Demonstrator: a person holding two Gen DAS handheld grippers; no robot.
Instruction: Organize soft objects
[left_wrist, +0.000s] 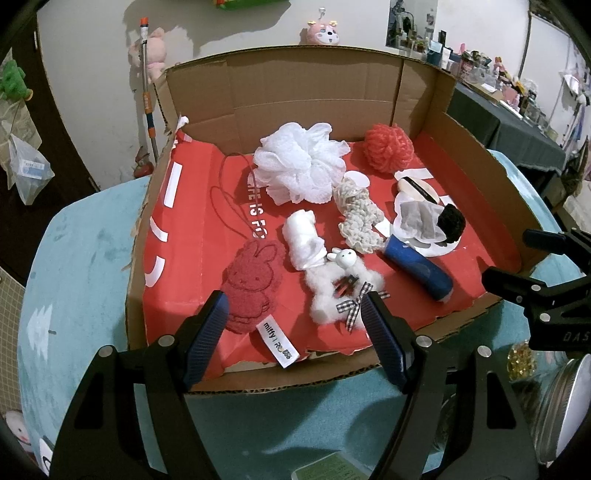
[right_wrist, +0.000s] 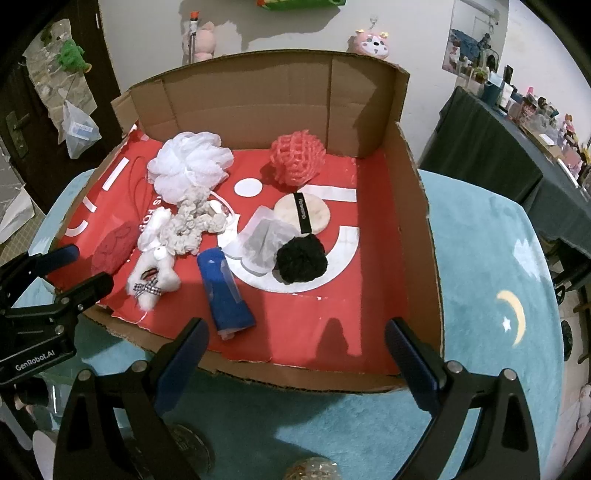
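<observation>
A cardboard box with a red liner holds several soft items. In the left wrist view: a white mesh pouf, a red knitted ball, a red rabbit plush, a white plush rabbit with a checked bow, a white cloth roll, a blue roll. In the right wrist view: the black pom-pom, round puff, blue roll. My left gripper is open over the box's front edge. My right gripper is open, empty, at the front edge.
The box sits on a teal blanket. A metal-lidded jar stands at the near right of the left gripper. A grey knitted piece and a mesh pouch lie mid-box. A dark table with clutter is far right.
</observation>
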